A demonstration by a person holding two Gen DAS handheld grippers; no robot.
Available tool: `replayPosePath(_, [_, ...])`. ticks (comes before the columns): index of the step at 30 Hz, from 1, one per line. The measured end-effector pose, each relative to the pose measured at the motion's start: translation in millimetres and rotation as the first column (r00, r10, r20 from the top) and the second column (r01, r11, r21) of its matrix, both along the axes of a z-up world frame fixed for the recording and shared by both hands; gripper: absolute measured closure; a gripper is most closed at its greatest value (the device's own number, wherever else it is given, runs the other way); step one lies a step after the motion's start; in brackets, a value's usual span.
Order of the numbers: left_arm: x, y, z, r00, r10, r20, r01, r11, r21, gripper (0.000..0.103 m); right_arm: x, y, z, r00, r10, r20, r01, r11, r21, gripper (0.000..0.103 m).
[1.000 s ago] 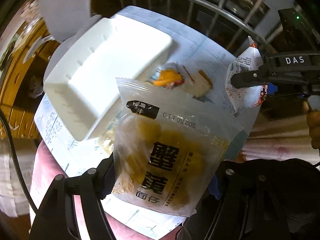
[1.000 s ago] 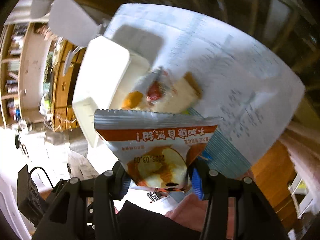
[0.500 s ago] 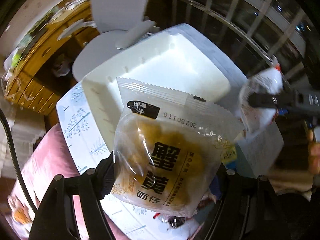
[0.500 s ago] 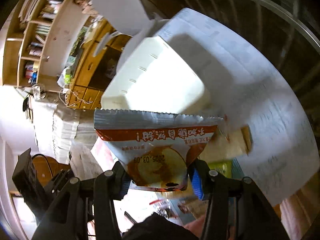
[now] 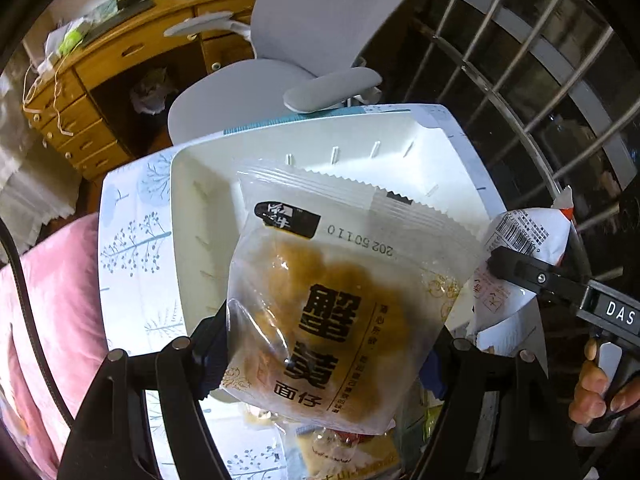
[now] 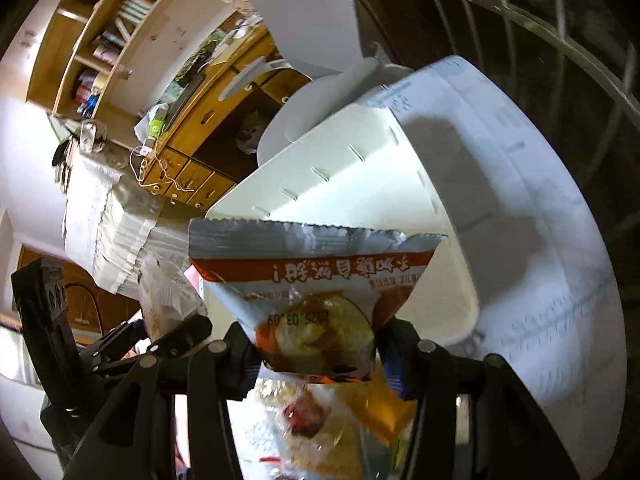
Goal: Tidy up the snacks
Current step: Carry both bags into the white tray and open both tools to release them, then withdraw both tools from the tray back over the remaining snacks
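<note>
- The left claw (image 5: pixel 326 356) is clamped on a clear packet (image 5: pixel 336 304) of golden-brown snack with big black characters; the packet stands up between the two fingers, its crimped top edge reaching over the white bin (image 5: pixel 188 216).
- The right claw (image 6: pixel 316 354) is pinched on a smaller silver and orange packet (image 6: pixel 316 280), gripped at its lower part, with the printing upside down and the jagged silver seam at the top.
- From the left camera, the right claw (image 5: pixel 504 266) shows at the far right, one black finger across the white back of its packet (image 5: pixel 520 240), with a hand (image 5: pixel 596 388) on the handle below.
- From the right camera, the left claw (image 6: pixel 176 332) and its packet (image 6: pixel 168 296) sit just to the left, close beside the orange packet.
- Both packets hang above the near edge of the white bin (image 6: pixel 360 184), which has slots in its walls and rests on a pale tablecloth (image 5: pixel 128 240) printed with small trees.
- Under the claws, more wrapped snacks (image 6: pixel 320 420) lie on the cloth, blurred, one with an orange wrapper.
- Beyond the table stand a grey office chair (image 5: pixel 312 52) and a wooden desk (image 5: pixel 100 80) with drawers; metal window bars (image 5: pixel 520 60) run along the right.
- A pink cushion (image 5: pixel 48 320) lies at the left edge of the table.
</note>
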State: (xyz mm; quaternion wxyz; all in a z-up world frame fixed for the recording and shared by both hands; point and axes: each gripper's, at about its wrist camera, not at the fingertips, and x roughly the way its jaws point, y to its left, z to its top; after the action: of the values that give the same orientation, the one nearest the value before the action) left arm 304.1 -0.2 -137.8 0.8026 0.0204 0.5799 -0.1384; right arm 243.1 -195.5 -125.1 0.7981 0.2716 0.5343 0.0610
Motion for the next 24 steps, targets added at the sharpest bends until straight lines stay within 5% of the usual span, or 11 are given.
replayPosePath(3, [7.9,5.6,-11.0,0.998,0.046,-0.03,-0.046,0.999,-0.008,0.021,8.5,1.5,-4.9,1.0,0.016,-0.008,-0.017,1.0,-0.017,0.051])
replayPosePath(7, [13.7,13.3,-23.5,0.993,0.087,-0.079,-0.09,0.996,-0.029,0.017,10.6,-0.7,-14.3,0.999,-0.01,-0.036,0.01,1.0,0.004,0.032])
replayPosePath(12, [11.5,17.7,-17.4,0.994,0.098,-0.044,-0.099,0.995,-0.021,0.007,6.7,-3.3,-12.8,0.999,-0.023,-0.038,0.023,1.0,0.0,0.031])
replayPosePath(24, [-26.6,31.8,6.0,0.994,0.098,-0.038,-0.101,0.991,-0.092,0.007,-28.2,2.4,17.9,0.999,-0.04,0.015,0.041,0.999,-0.024,0.031])
